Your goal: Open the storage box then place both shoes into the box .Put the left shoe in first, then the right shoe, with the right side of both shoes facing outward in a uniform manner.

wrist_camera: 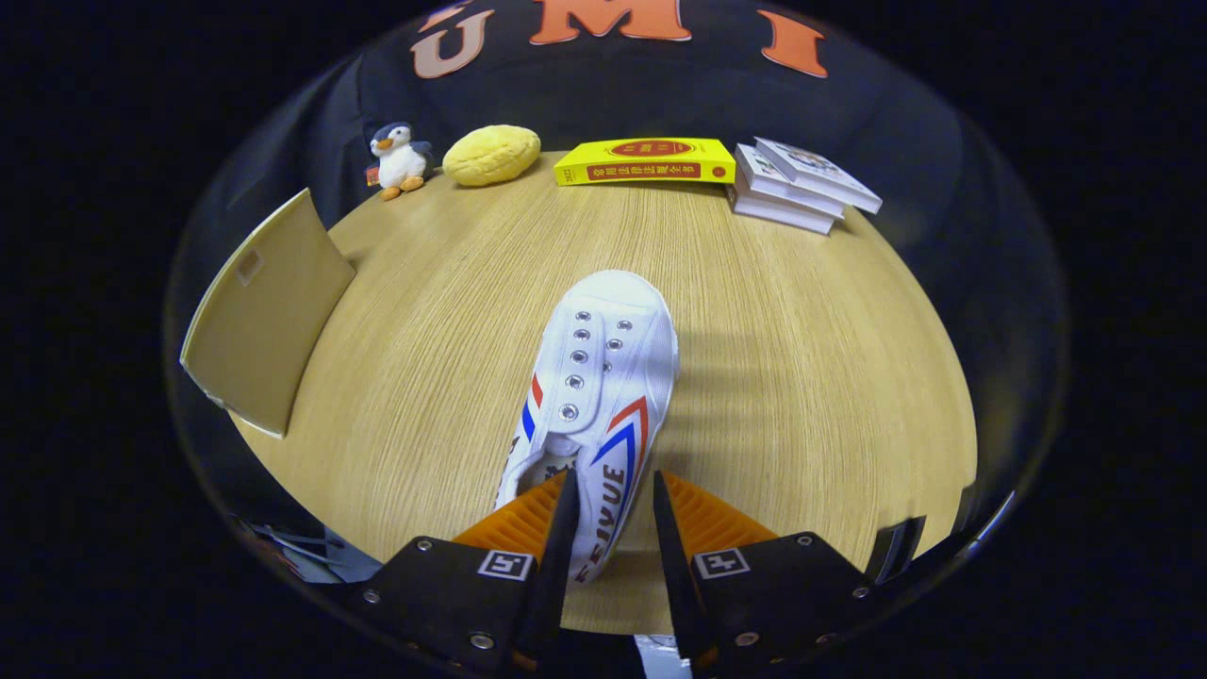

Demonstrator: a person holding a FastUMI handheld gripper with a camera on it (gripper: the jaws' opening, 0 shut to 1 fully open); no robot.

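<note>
1. Shoe [599,396]: a white canvas sneaker with red and blue chevron stripes on its side and metal eyelets without laces. It lies on the wooden table [801,377] with its toe pointing away from the gripper toward the far side, and its heel end sits at the fingers.
2. Gripper [608,514]: its two fingers are partly spread, one on each side of the shoe's right side wall near the heel. The left finger reaches into the shoe's opening and the right finger stands just outside the wall. Whether both press on the canvas cannot be told, since a narrow gap seems to remain on the right.
3. Box lid [269,316]: a tan, flat panel stands tilted at the table's left side, well apart from the shoe. A small pale rectangle shows near its upper corner.
4. Yellow book [646,160]: it lies flat at the far side of the table, beyond the shoe's toe.
5. Stack of white books [801,189]: it rests just right of the yellow book, its volumes slightly fanned.
6. Yellow round cushion [492,154]: it sits left of the yellow book on the far side.
7. Penguin plush toy [399,160]: it stands upright just left of the cushion.
</note>
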